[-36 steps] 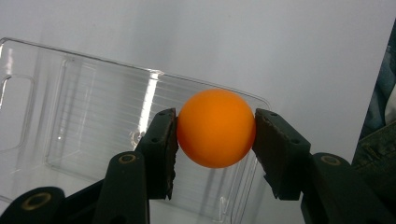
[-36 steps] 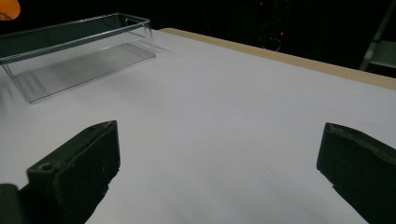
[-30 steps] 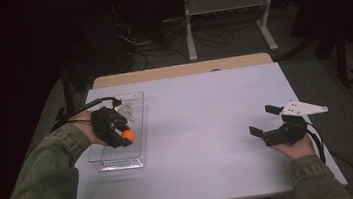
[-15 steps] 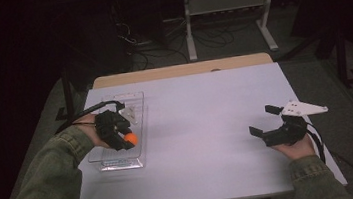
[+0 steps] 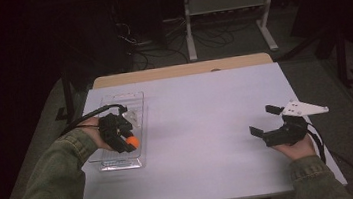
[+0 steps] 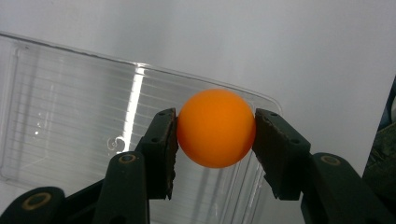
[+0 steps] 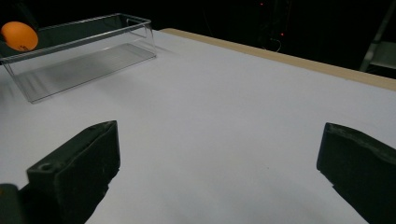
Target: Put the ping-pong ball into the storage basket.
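Left gripper clamped on an orange ball, jaws pressing its widest part from opposite sides, held above the near end of a clear tray at the left of the white table. Right gripper spread wide and empty, low over bare tabletop well apart from the tray. Likely light, hollow, smooth and prone to squirting free or denting: best pinched gently across the middle, as now.

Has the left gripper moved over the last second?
Yes, slightly. The left gripper, shut on the orange ball, has drifted toward the near end of the clear tray.
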`<state>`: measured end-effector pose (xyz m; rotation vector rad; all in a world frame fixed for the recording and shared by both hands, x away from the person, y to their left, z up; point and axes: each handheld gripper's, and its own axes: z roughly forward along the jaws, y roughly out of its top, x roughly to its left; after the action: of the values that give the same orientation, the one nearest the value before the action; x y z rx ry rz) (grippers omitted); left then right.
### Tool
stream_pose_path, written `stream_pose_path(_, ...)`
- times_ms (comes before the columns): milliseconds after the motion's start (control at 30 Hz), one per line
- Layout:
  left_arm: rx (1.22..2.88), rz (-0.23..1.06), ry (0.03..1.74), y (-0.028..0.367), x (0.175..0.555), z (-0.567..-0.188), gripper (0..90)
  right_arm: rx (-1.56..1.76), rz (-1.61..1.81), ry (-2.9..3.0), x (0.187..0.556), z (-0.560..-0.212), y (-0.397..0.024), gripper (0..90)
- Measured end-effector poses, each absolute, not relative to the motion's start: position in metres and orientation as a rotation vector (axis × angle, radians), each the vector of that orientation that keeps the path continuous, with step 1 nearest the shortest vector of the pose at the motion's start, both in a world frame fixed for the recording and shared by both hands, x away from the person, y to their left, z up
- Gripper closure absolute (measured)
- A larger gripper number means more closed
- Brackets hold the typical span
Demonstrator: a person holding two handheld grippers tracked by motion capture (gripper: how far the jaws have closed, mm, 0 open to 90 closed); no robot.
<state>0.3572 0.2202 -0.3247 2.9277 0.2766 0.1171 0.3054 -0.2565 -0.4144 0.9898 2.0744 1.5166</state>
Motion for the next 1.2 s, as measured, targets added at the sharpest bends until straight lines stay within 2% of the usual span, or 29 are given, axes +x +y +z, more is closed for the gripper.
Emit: stream_pose_path(1200, 2.947, 0.017, 0.318, 0.223, 0.370, -0.368, 50.4, 0.982, 1.518, 2.088, 0.305, -0.415, -0.256, 0.0)
